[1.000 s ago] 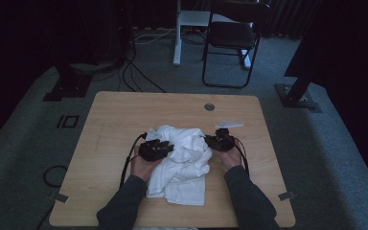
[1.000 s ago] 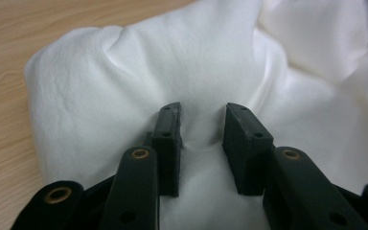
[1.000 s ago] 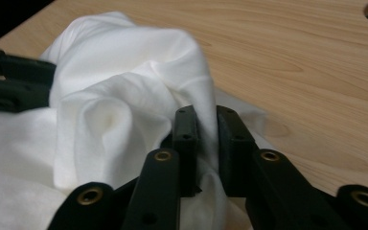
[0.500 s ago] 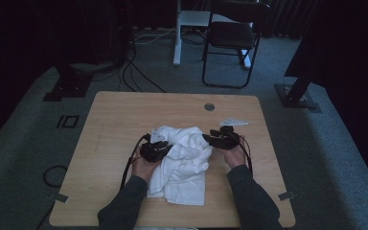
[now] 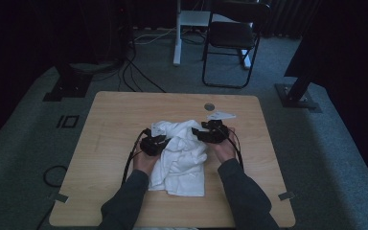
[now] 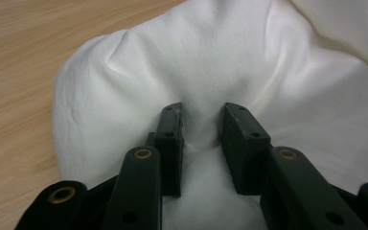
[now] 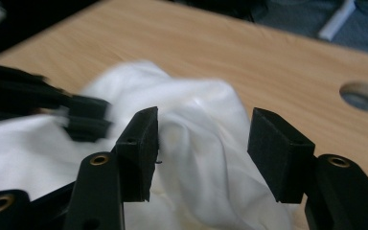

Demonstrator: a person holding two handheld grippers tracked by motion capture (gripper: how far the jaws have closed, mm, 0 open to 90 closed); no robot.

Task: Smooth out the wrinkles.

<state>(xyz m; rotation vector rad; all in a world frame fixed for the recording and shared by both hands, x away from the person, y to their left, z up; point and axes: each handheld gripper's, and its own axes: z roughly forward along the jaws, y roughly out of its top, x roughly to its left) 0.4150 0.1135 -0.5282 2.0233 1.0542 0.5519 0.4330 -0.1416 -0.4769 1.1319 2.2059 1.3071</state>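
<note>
The left gripper (image 6: 201, 143) pinches a fold of the white cloth (image 5: 179, 153); the right gripper (image 7: 201, 153), fingers just spreading, risks snagging the cloth and dragging it toward the tabletop's (image 5: 124, 115) far edge.

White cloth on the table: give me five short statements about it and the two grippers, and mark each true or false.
1. The left gripper pinches a fold of the white cloth. True.
2. The right gripper is clamped tight on the cloth. False: its fingers stand apart, having just opened.
3. The cloth lies flat and smooth. False: it is crumpled.
4. The wooden table has a round hole. True.
5. The cloth is dark blue. False: white.
</note>
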